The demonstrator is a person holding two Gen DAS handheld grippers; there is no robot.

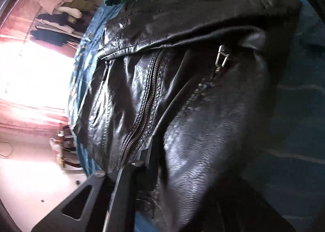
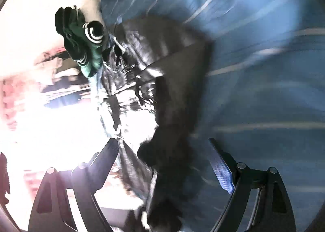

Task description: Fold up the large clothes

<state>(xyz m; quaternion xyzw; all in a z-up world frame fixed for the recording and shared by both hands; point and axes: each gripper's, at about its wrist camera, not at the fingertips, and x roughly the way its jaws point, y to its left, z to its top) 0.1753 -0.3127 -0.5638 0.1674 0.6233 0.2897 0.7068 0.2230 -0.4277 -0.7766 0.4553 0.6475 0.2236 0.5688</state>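
Blue bedding with pale stripes [image 2: 254, 53] forms the work surface in both wrist views, and a black leather jacket [image 1: 182, 93] lies spread across it. In the left wrist view the jacket fills most of the frame: a closed front zipper [image 1: 142, 106] runs down its middle, a metal zipper pull [image 1: 222, 58] hangs near a folded-over panel, and the leather shows glossy creases. The left gripper [image 1: 130, 173] sits at the jacket's lower hem; only one finger shows plainly, with dark material pressed against it, so whether it is clamped on the hem cannot be told. In the right wrist view the image is motion-blurred. The right gripper [image 2: 164, 158] has its fingers [image 2: 110, 152] set wide apart, a blue textured pad visible on the far finger, and a portion of the jacket [image 2: 142, 99] lies between them without being pinched. A green garment with white-striped black cuffs [image 2: 89, 49] lies just beyond the jacket's far end. Behind the bedding, a rack of hanging and piled clothes [image 1: 61, 12] stands against a pink wall beside a strongly overexposed window [image 1: 36, 77].
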